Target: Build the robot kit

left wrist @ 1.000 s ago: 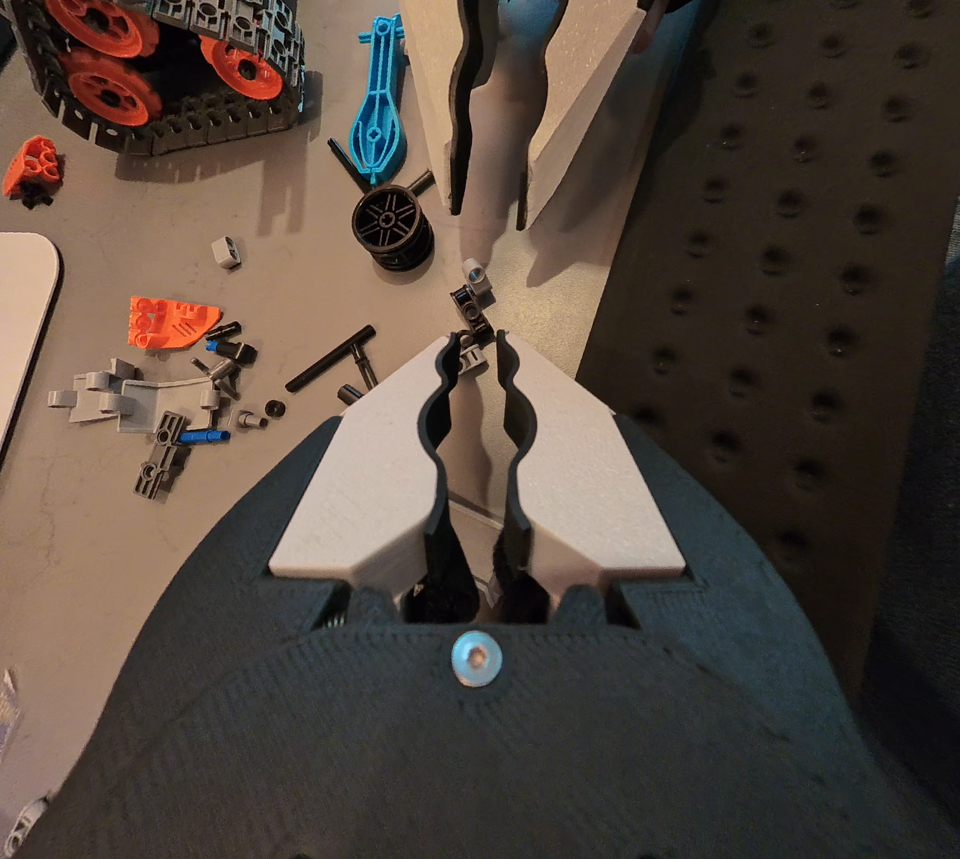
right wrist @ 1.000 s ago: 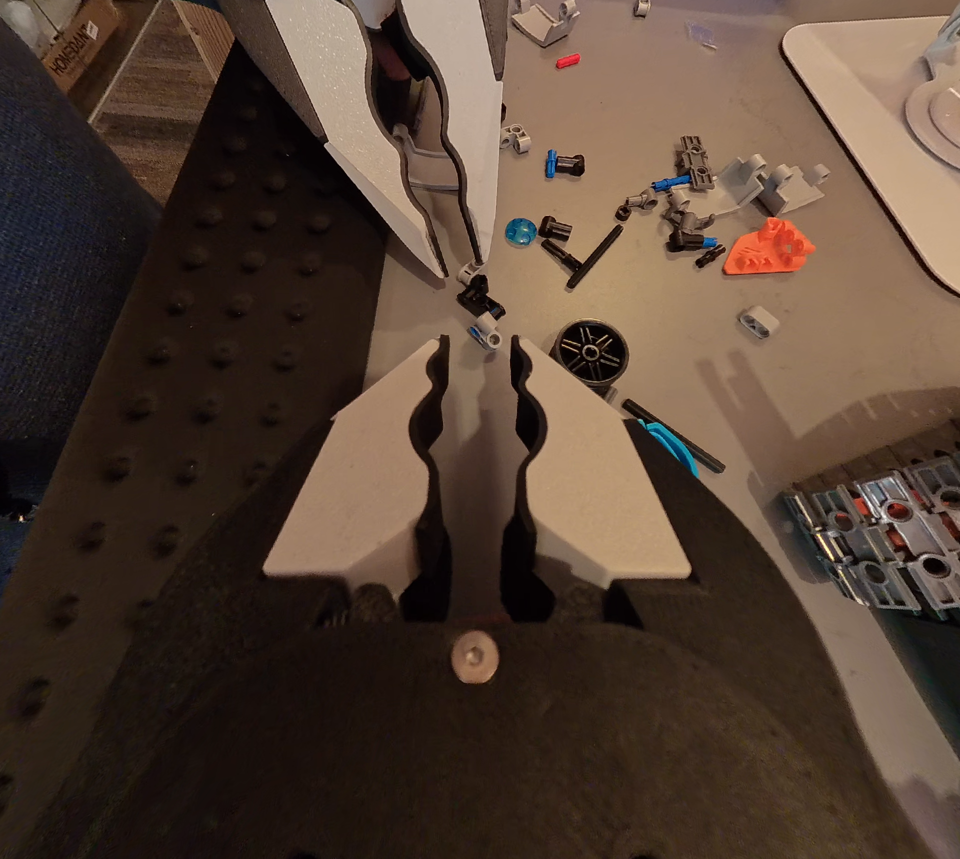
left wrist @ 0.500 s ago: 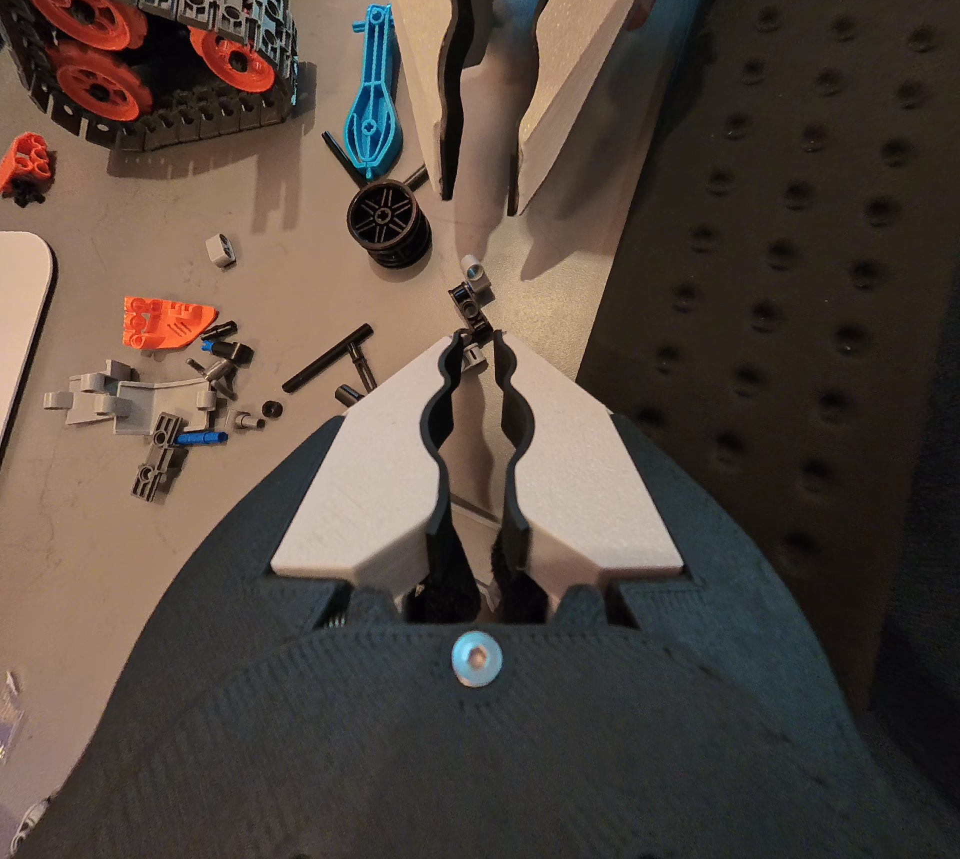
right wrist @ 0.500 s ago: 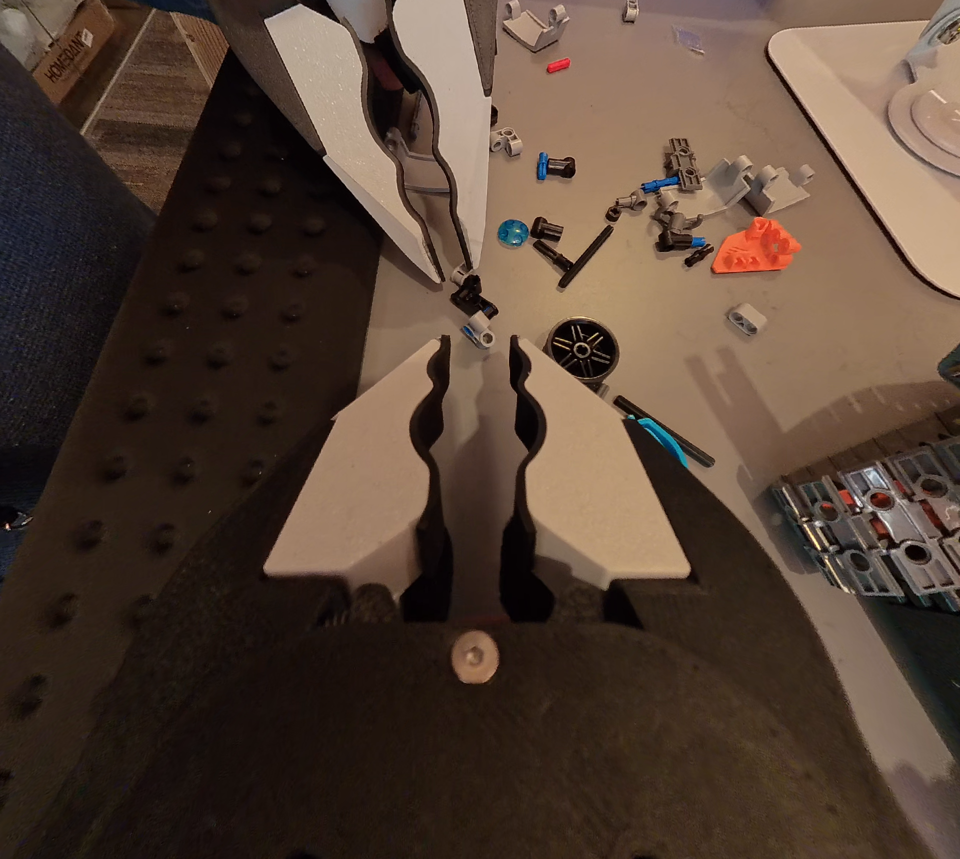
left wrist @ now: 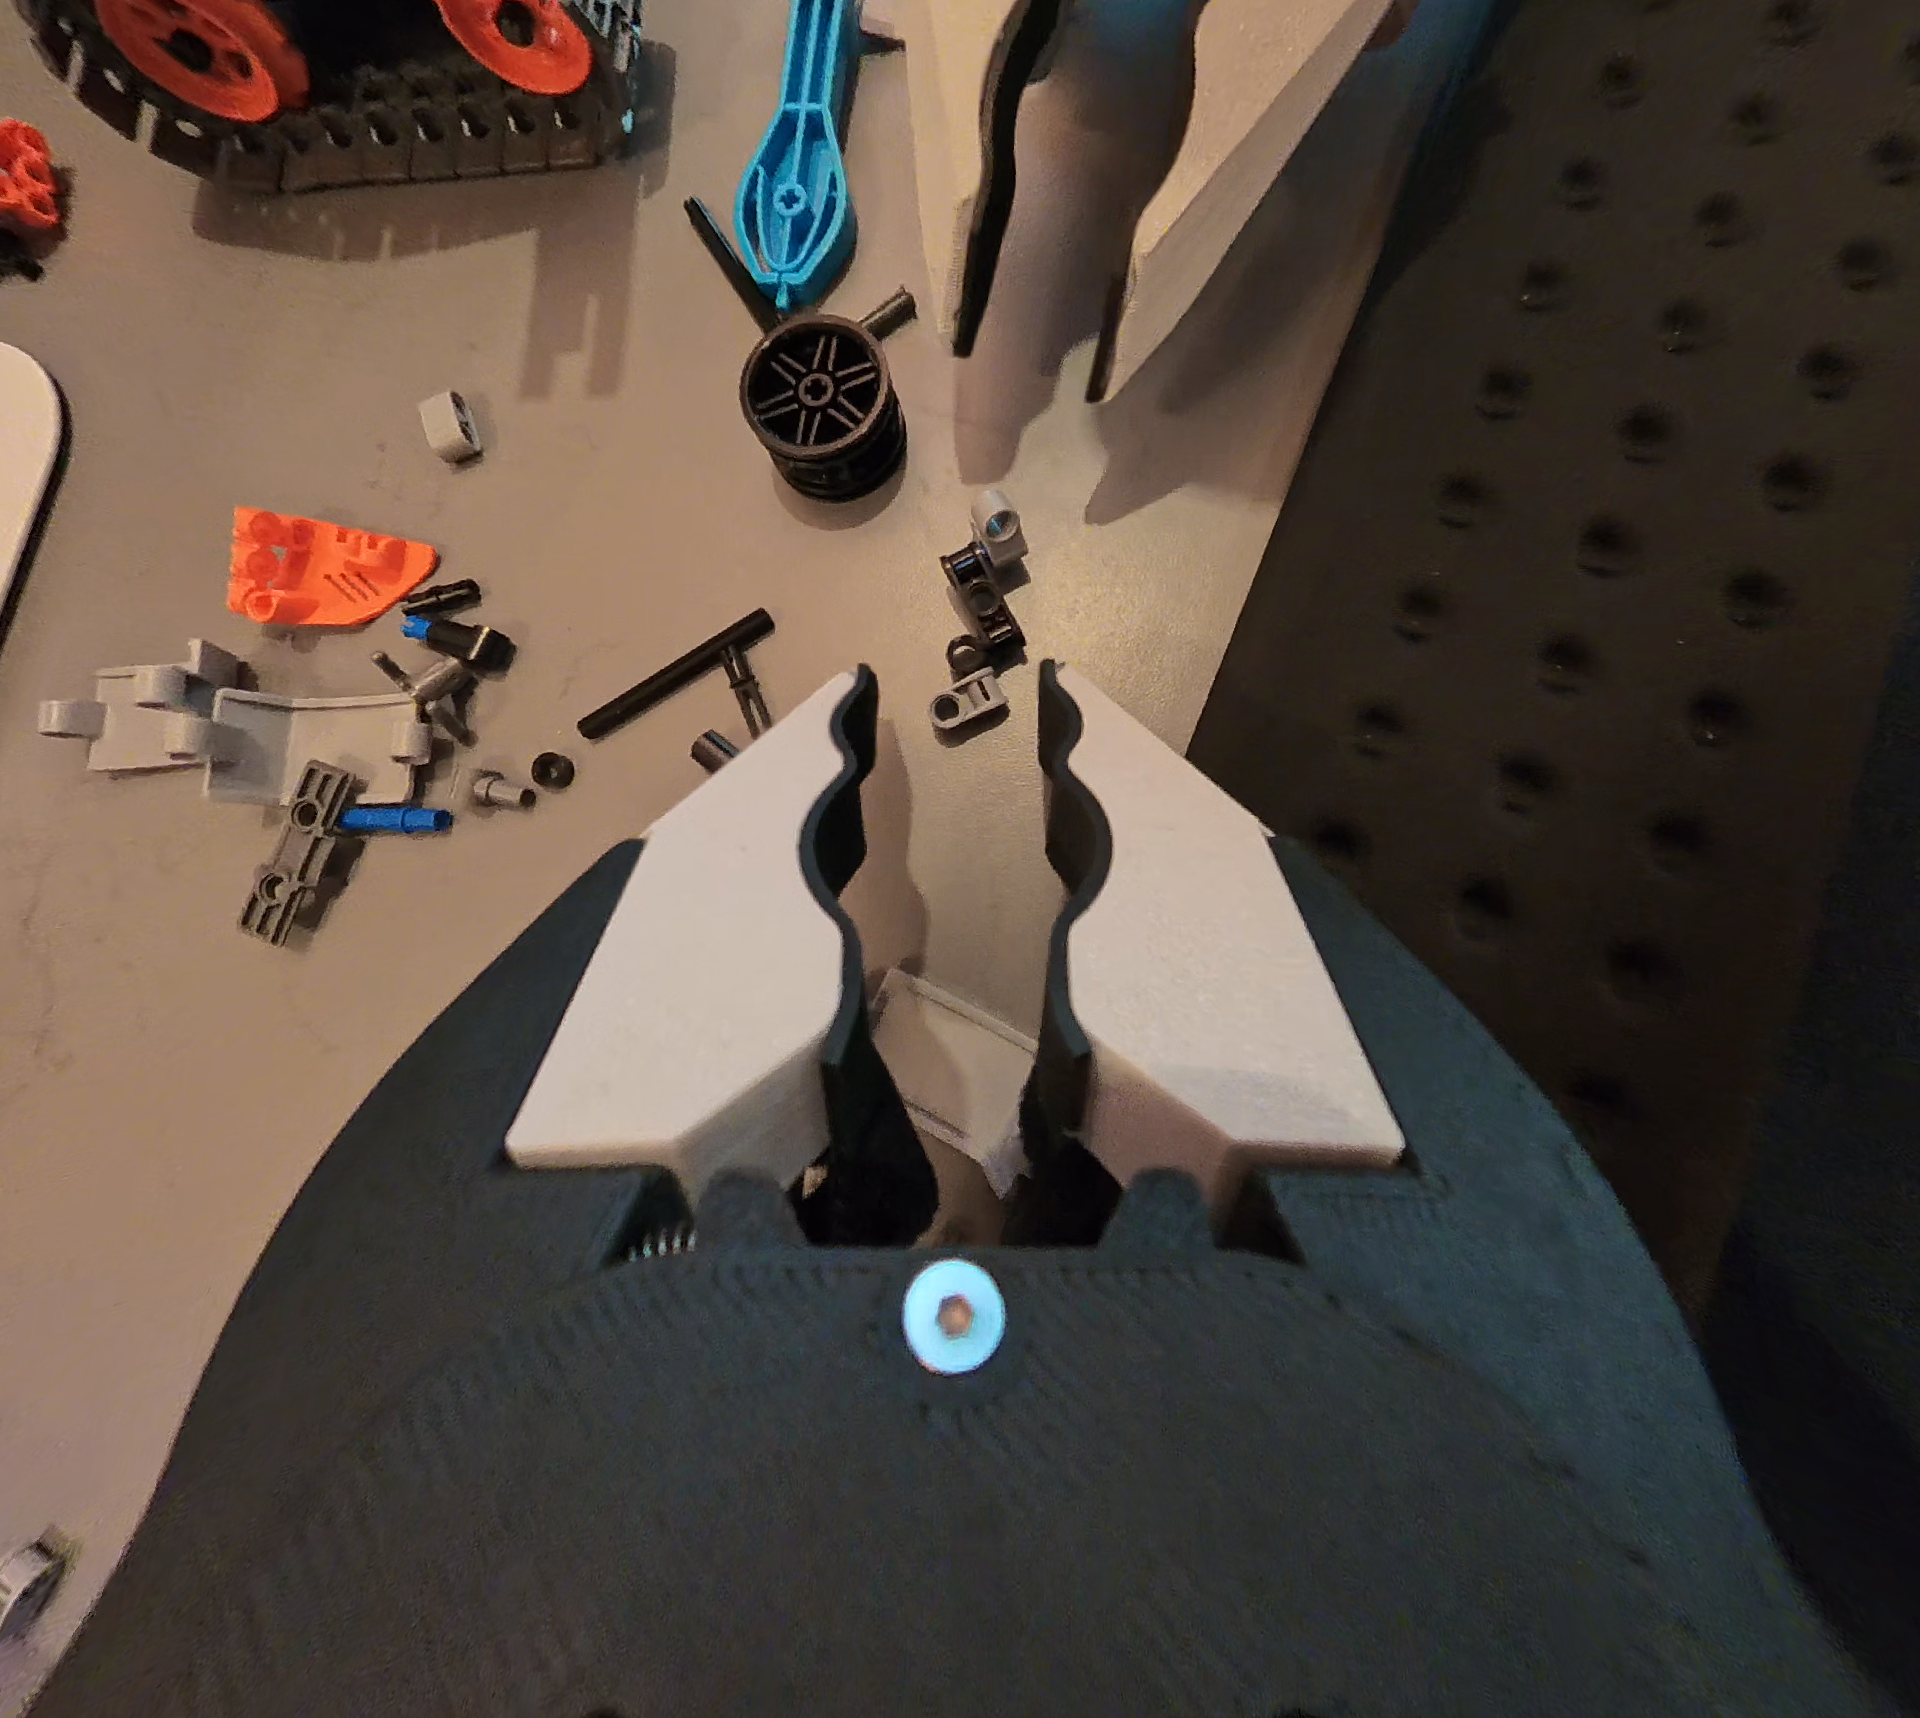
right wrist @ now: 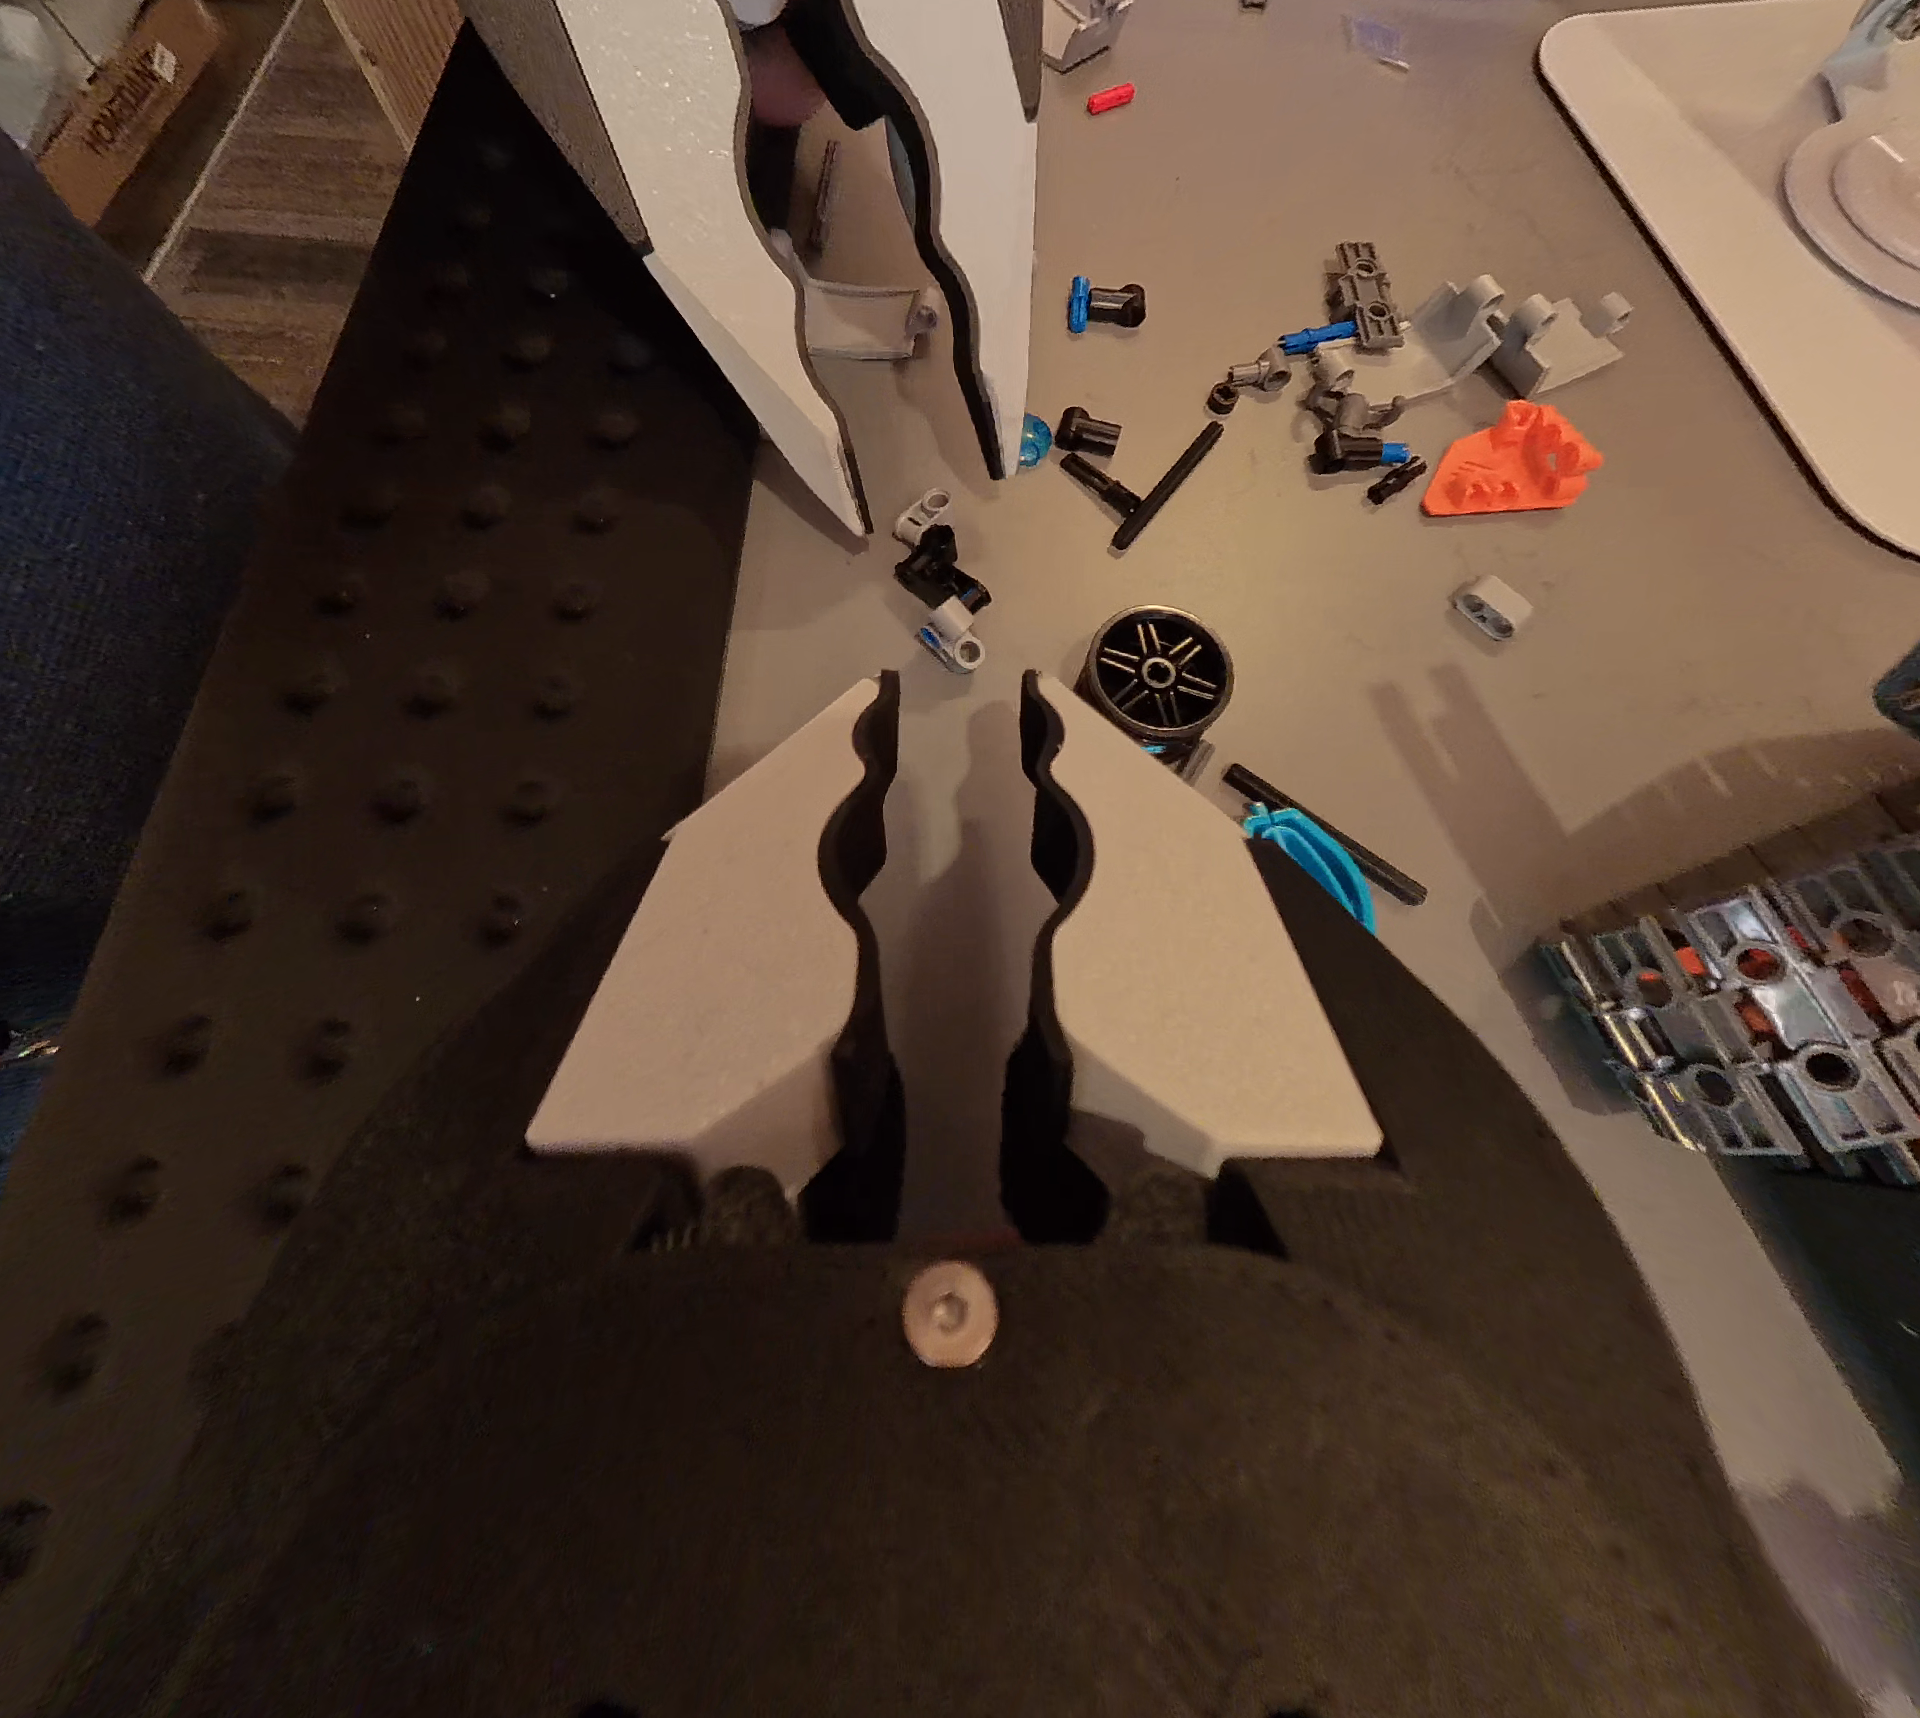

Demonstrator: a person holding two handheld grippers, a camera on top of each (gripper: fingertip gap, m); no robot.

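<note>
Our left tongs (left wrist: 956, 681) stand open, white wedge fingers with wavy black inner edges straddling a small grey pin connector (left wrist: 968, 698) on the smooth grey desk (left wrist: 623, 505). That connector is one end of a short chain of black and grey pieces (left wrist: 982, 572). Our right tongs (right wrist: 956, 681) are open too, empty, just near the chain's other end. A spoked black wheel (left wrist: 823, 406) lies to the left, a studded black mat (left wrist: 1610, 473) to the right.
</note>
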